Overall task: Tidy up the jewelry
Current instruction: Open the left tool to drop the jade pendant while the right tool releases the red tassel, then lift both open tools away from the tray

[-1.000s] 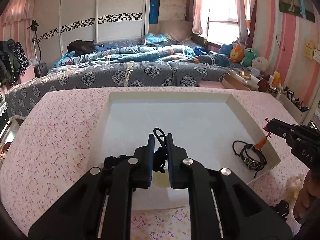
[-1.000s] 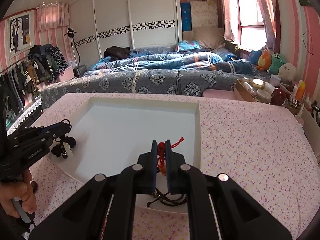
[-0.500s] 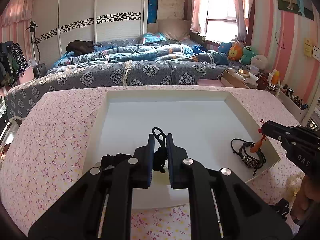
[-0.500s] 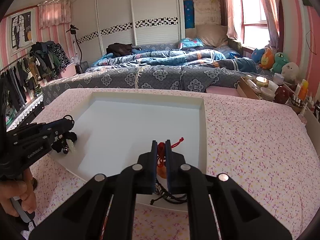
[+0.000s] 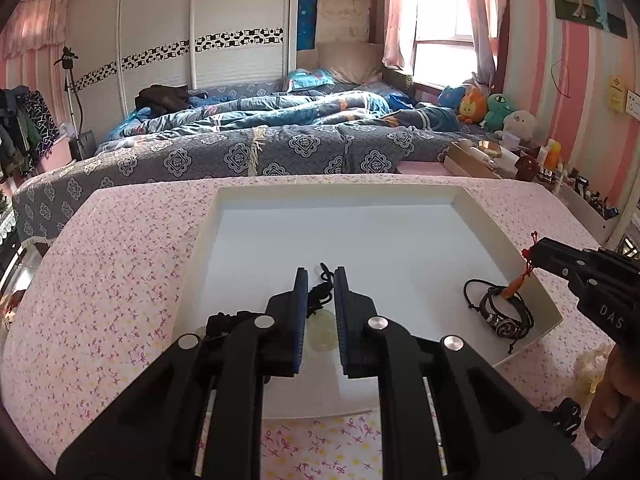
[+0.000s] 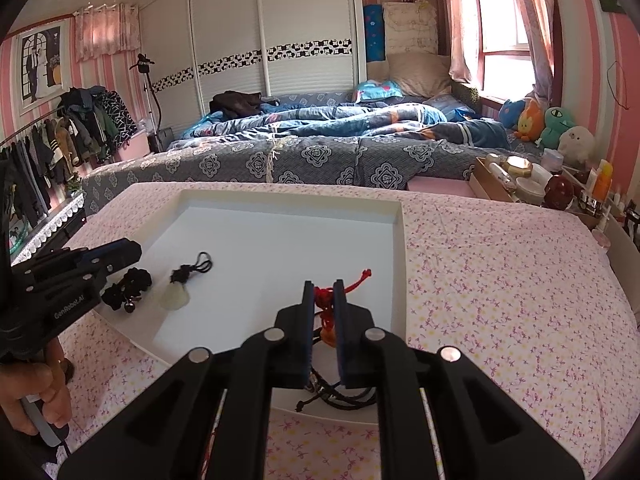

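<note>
A white tray [image 5: 500,236] lies on the pink flowered cloth. My left gripper [image 5: 321,276] has opened; the pale jade pendant on a black cord [image 5: 322,330] lies on the tray floor between its fingers, also seen in the right wrist view [image 6: 178,294]. My right gripper [image 6: 323,290] is slightly open around a red-corded orange pendant [image 6: 326,312], which hangs from it over the tray's right corner [image 5: 516,286]. A black leather bracelet [image 5: 500,316] lies in that corner. A black beaded piece [image 6: 128,290] lies at the tray's left edge.
The table's pink flowered cloth [image 6: 500,280] spreads right of the tray. A bed with grey-blue quilts [image 5: 260,152] stands behind the table. Small dark and pale items [image 5: 568,420] lie on the cloth off the tray's right corner.
My left gripper has opened and the jade pendant has dropped onto the tray. My right gripper has loosened a little and lowered the red pendant toward the bracelet.
</note>
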